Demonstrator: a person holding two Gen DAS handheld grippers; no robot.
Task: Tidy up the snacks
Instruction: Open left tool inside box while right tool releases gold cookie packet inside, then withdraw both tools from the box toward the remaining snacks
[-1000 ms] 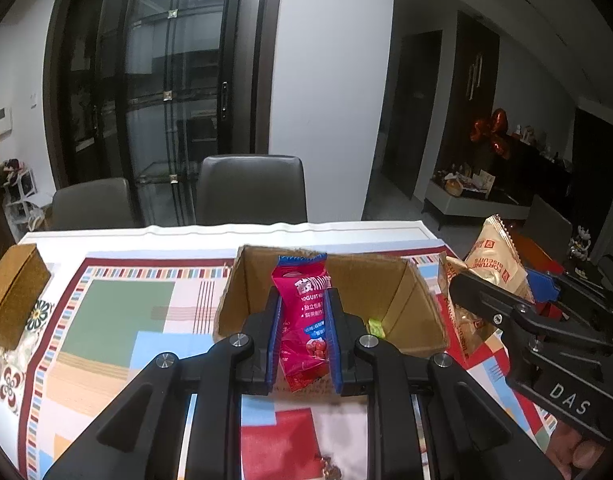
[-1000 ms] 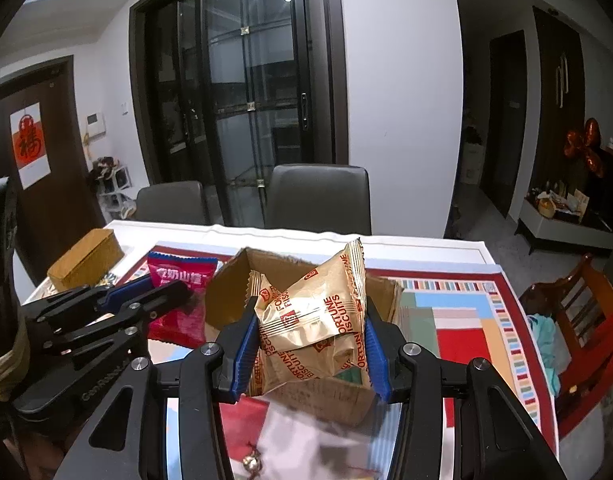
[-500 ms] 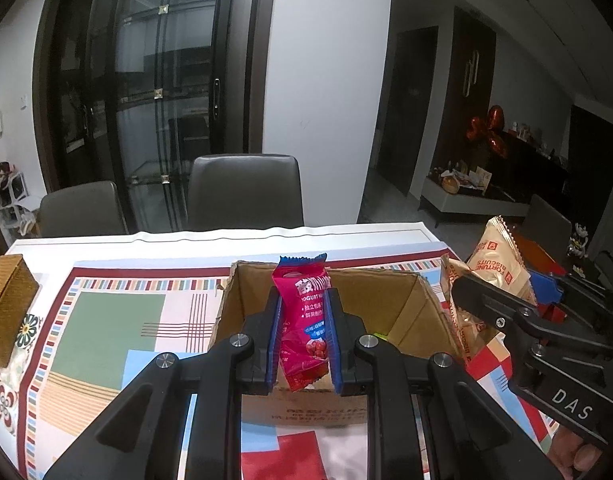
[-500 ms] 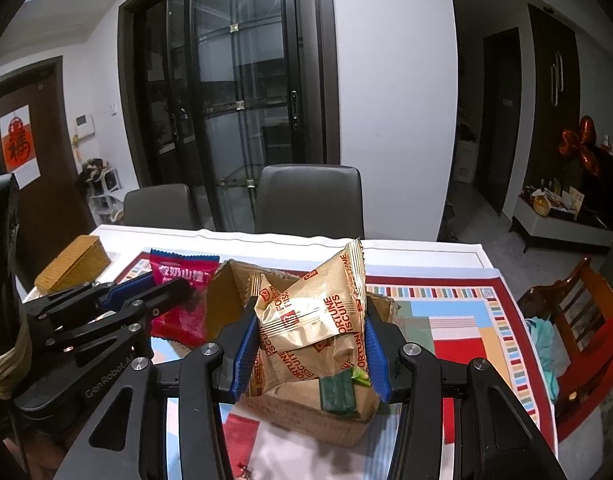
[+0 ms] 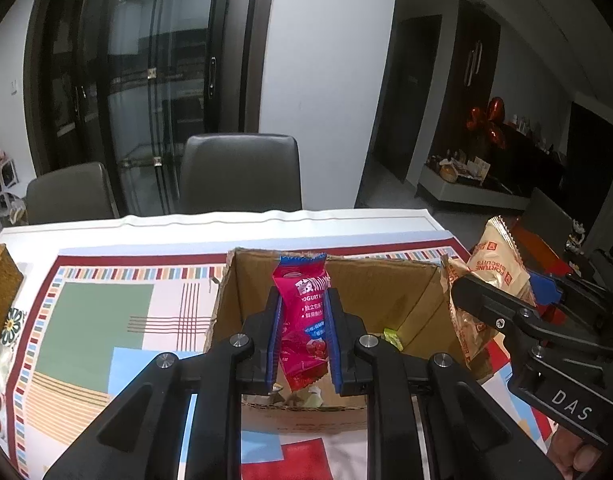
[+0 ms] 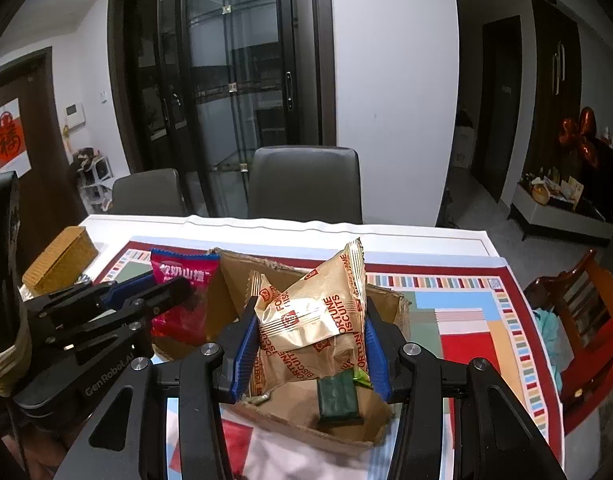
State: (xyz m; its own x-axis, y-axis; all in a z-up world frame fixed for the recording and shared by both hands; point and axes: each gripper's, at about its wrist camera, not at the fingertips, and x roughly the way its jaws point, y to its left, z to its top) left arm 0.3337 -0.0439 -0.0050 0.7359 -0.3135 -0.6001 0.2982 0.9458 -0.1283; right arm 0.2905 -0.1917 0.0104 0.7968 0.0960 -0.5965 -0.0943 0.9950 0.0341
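Observation:
My left gripper [image 5: 304, 316] is shut on a pink yogurt snack packet [image 5: 304, 320], held upright over the open cardboard box [image 5: 222, 312]. The same packet [image 6: 184, 300] shows at the left in the right wrist view, clamped in the left gripper [image 6: 154, 286]. My right gripper [image 6: 309, 334] is shut on gold Fortune Biscuits packets [image 6: 314, 316], above the box's near right part [image 6: 386, 308]. From the left wrist view, the right gripper [image 5: 502, 292] with the biscuit packets [image 5: 498, 264] hangs at the box's right wall. Inside the box lie a dark green packet [image 6: 338, 396] and small yellow-green sweets [image 5: 392, 338].
The box stands on a colourful patterned tablecloth [image 5: 106, 320] over a white table. A woven tan box [image 6: 60, 260] sits at the table's left edge. Two dark chairs [image 5: 240, 172] stand behind the far edge; a wooden chair [image 6: 578, 304] is at the right.
Both grippers have moved forward over the box with their packets still held; the box now lies closer and lower in both views, and its inside shows.

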